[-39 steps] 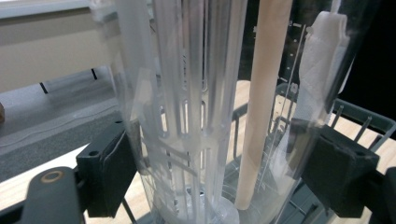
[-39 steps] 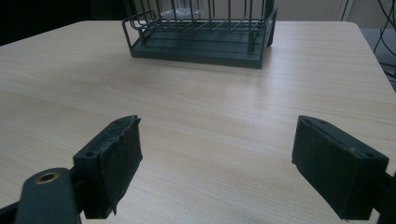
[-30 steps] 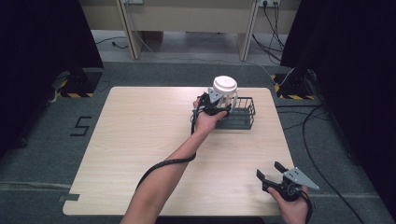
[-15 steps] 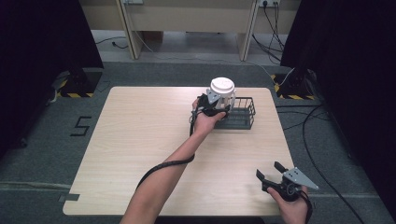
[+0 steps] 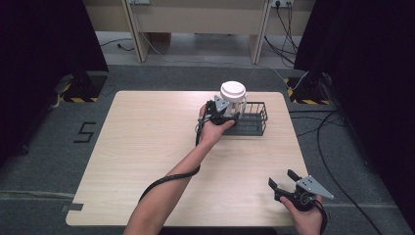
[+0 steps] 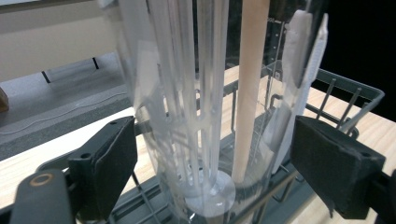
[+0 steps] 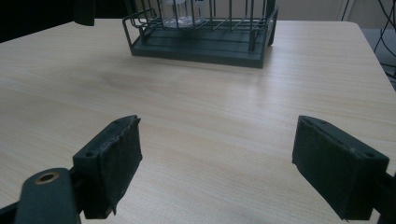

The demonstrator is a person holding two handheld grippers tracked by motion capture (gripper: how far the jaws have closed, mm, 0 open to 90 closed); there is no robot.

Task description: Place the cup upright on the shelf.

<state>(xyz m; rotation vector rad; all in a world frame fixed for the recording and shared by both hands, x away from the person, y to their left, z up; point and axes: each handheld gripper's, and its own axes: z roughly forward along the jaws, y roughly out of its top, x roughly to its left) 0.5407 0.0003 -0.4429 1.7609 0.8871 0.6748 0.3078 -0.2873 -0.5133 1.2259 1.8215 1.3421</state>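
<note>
A clear container [image 5: 233, 102] with a white lid stands upright in the left end of a dark wire basket [image 5: 254, 128] at the table's far middle. My left gripper [image 5: 226, 112] is open around it. In the left gripper view the pads [image 6: 109, 158] sit close on either side of the container [image 6: 201, 116], whose base rests on the basket [image 6: 348, 95] floor. White ribbed parts and a pale stick show inside it. My right gripper [image 5: 282, 177] is open and holds nothing, low over the table's near right corner.
The right gripper view looks between my right gripper's [image 7: 217, 154] wide jaws, across bare wood to the basket [image 7: 201, 46] and the container [image 7: 180, 11]. The table [image 5: 147, 147] ends just right of the basket. Cables lie on the floor beyond.
The container and my left hand have barely shifted at the basket. My right gripper has stayed where it was.
</note>
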